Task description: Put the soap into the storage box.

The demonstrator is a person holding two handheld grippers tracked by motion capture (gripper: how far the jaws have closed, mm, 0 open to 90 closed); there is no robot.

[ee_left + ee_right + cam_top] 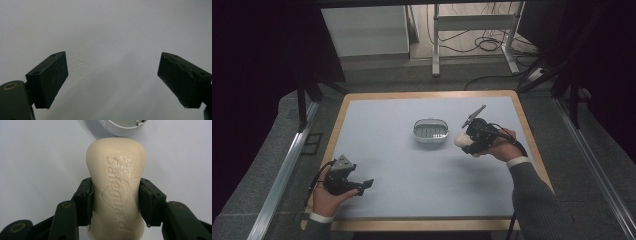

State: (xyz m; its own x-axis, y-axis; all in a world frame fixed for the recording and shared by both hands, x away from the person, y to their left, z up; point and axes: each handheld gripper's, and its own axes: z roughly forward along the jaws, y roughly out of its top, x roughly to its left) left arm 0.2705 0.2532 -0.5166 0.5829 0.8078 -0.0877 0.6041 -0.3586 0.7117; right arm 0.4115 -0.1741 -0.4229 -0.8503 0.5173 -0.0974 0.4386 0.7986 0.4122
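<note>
We find right gripper (115, 202) pinching soap (115, 187) at its waist, pads pressed on both sides. Soap held above mat (412, 165), just right of dish (430, 130), clear of it. Left gripper (112, 80) jaws spread, holding nothing, low over mat near front-left corner.

A pale grey-blue worktop (402, 165) with a light wooden rim fills the middle of the frame. At the top centre stands a white metal frame (472, 30) with black cables (484, 45) looped on the floor. A white cabinet (364, 30) sits upper left. Grey carpet (262, 165) borders both sides.
</note>
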